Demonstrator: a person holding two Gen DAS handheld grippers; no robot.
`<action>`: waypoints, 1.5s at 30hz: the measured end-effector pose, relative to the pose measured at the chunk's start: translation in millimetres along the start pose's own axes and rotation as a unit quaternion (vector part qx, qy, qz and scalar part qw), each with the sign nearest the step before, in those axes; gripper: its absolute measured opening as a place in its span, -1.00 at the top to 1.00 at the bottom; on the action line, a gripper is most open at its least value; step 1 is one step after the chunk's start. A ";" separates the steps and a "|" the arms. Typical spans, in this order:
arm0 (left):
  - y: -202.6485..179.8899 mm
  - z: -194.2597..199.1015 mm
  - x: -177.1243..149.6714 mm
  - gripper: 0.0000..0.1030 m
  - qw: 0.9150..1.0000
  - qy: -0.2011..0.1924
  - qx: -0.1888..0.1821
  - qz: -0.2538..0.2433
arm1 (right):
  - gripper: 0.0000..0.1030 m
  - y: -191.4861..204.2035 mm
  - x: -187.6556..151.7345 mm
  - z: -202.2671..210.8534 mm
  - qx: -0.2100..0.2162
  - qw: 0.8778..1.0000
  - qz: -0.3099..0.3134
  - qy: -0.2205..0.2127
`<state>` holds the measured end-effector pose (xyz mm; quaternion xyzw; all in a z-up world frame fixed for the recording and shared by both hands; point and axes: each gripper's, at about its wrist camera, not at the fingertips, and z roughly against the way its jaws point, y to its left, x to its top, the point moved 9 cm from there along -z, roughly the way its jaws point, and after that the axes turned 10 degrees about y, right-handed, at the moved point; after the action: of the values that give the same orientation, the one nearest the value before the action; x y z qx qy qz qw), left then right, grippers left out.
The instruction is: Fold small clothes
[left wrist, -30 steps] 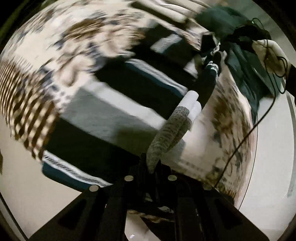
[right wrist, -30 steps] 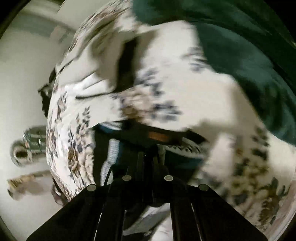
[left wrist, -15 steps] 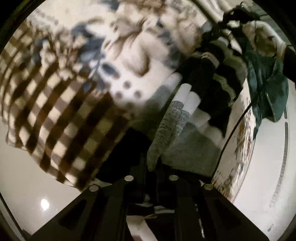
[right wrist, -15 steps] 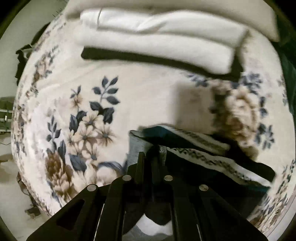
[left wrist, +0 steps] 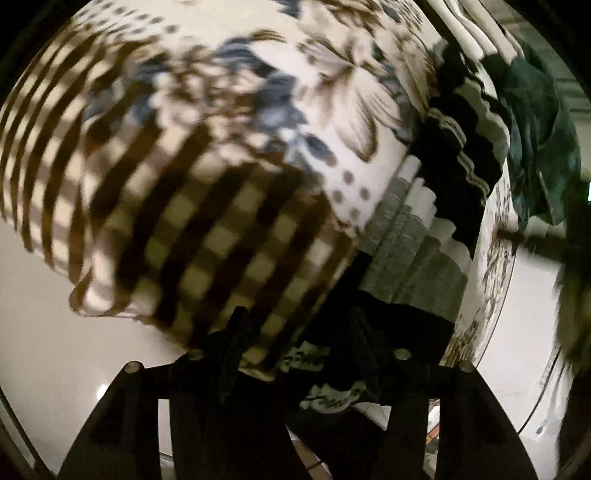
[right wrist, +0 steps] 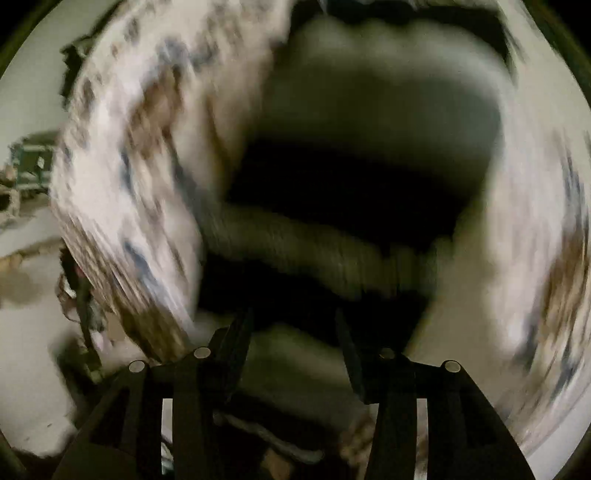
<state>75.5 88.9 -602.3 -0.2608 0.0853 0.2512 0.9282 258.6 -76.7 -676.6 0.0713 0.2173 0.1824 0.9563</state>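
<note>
In the left wrist view the striped garment [left wrist: 413, 266], grey, white, black and teal, lies bunched on the floral cloth [left wrist: 295, 92] that covers the table. My left gripper [left wrist: 295, 332] is open, its fingers spread wide over the garment's black hem. The right wrist view is heavily blurred. My right gripper [right wrist: 295, 332] is open there too, with the dark and grey garment [right wrist: 314, 251] lying just beyond its fingertips. Neither gripper holds anything.
A brown checked border [left wrist: 192, 251] of the cloth hangs over the table edge above the pale floor [left wrist: 44, 332]. A dark green garment [left wrist: 535, 122] lies at the far right. Folded white cloths [left wrist: 469, 33] sit at the back.
Both grippers have opened and let go of the striped garment. It now lies bunched on the cloth. Both cameras are swinging fast.
</note>
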 end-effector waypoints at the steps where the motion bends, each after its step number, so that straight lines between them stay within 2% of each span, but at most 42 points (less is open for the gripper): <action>1: -11.4 -0.9 3.5 -0.01 1.000 0.000 -0.004 -0.007 | 0.06 -5.4 -17.3 -15.1 0.004 1.000 -0.011 0.007; 3: -21.0 4.5 13.7 -0.01 1.000 -0.007 0.000 -0.016 | 0.06 -23.9 -48.8 -42.2 0.025 0.998 -0.051 0.011; 4: -32.4 8.2 21.9 -0.01 1.000 -0.012 -0.002 -0.027 | 0.06 -30.4 -54.0 -47.1 0.039 0.997 -0.065 0.006; 6: -49.6 16.8 41.1 -0.01 0.999 -0.023 0.011 -0.047 | 0.06 -50.7 -53.3 -46.6 0.086 0.990 -0.109 -0.024; 8: -77.5 32.1 74.8 -0.01 0.996 -0.047 0.017 -0.071 | 0.06 -70.7 -39.2 -32.2 0.112 0.982 -0.139 -0.061; 9: -87.5 39.0 91.4 -0.01 0.995 -0.059 0.019 -0.082 | -0.01 -84.4 -24.9 -17.1 0.123 0.977 -0.151 -0.091; 10: -106.0 47.9 116.2 -0.01 0.992 -0.076 0.017 -0.098 | -0.19 -93.3 -12.4 -4.4 0.127 0.973 -0.155 -0.111; 11: -122.4 54.0 139.5 -0.01 0.990 -0.089 0.015 -0.112 | -0.25 -105.9 5.2 14.2 0.129 0.968 -0.162 -0.140; 15: -180.8 57.7 242.6 -0.01 0.983 -0.113 -0.004 -0.147 | -0.27 -143.0 73.6 78.3 0.143 0.948 -0.182 -0.219; 18: -213.2 39.3 308.8 -0.01 0.983 -0.105 -0.024 -0.150 | -0.27 -165.4 129.0 121.5 0.149 0.937 -0.193 -0.251; 20: -233.8 17.0 348.0 -0.01 0.982 -0.093 -0.014 -0.163 | -0.27 -173.3 158.9 140.6 0.152 0.932 -0.196 -0.265; 21: -240.7 6.0 362.8 0.08 0.982 -0.083 -0.004 -0.168 | -0.27 -176.8 173.9 150.1 0.147 0.929 -0.202 -0.273; 22: -249.7 -1.0 373.4 0.65 0.980 -0.085 -0.001 -0.182 | -0.27 -182.0 189.1 160.8 0.142 0.925 -0.207 -0.284; 23: -257.8 -5.0 378.4 0.91 0.976 -0.089 0.003 -0.201 | -0.27 -187.2 199.1 167.0 0.140 0.924 -0.208 -0.287; 25: -271.9 -4.0 379.4 0.93 0.964 -0.106 0.026 -0.243 | -0.21 -186.6 228.3 170.7 0.133 0.925 -0.216 -0.283; 26: -274.4 -0.5 377.9 0.93 0.960 -0.115 0.030 -0.254 | -0.05 -188.7 232.7 171.8 0.131 0.925 -0.217 -0.284; 27: -274.6 3.4 378.0 0.93 0.959 -0.123 0.030 -0.255 | 0.55 -191.9 238.3 173.6 0.120 0.925 -0.220 -0.285; 28: -272.0 9.4 378.0 0.93 0.958 -0.131 0.028 -0.252 | 0.85 -194.5 239.3 175.3 0.113 0.925 -0.225 -0.286; 32: -264.4 31.2 391.5 0.94 0.958 -0.157 0.018 -0.239 | 0.86 -193.9 245.2 185.4 0.117 0.918 -0.219 -0.309; 35: -257.4 17.3 412.4 0.93 0.963 -0.139 0.026 -0.229 | 0.86 -193.1 260.1 189.0 0.101 0.919 -0.215 -0.316; 36: -254.4 5.0 419.1 0.93 0.967 -0.120 0.032 -0.223 | 0.86 -195.1 268.2 182.1 0.089 0.924 -0.216 -0.303; 38: -250.5 -11.0 425.8 0.91 0.974 -0.085 0.026 -0.210 | 0.85 -197.3 282.7 159.6 0.088 0.940 -0.218 -0.248; 40: -246.6 -7.7 423.1 0.80 0.976 -0.076 0.017 -0.202 | 0.63 -195.6 276.7 157.5 0.105 0.941 -0.218 -0.237; 41: -246.0 -0.8 417.0 0.71 0.974 -0.080 0.019 -0.210 | 0.51 -192.8 269.2 161.1 0.118 0.939 -0.214 -0.244; 42: -244.5 5.2 410.9 0.39 0.972 -0.086 0.024 -0.219 | 0.16 -188.1 255.8 165.9 0.130 0.937 -0.205 -0.250; 43: -241.9 12.1 401.4 -0.05 0.968 -0.092 0.030 -0.232 | -0.04 -183.0 239.0 170.3 0.141 0.937 -0.197 -0.253; 44: -237.8 18.2 389.8 -0.19 0.966 -0.095 0.029 -0.240 | -0.05 -176.8 215.1 172.8 0.154 0.936 -0.186 -0.256; 45: -231.7 23.2 375.7 -0.22 0.966 -0.094 0.025 -0.241 | -0.05 -171.7 194.2 172.1 0.163 0.937 -0.178 -0.254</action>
<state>517.3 88.7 -589.1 -0.2260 -0.0612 0.0415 0.9713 552.1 -171.3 -635.2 0.2302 0.0027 -0.0532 0.9717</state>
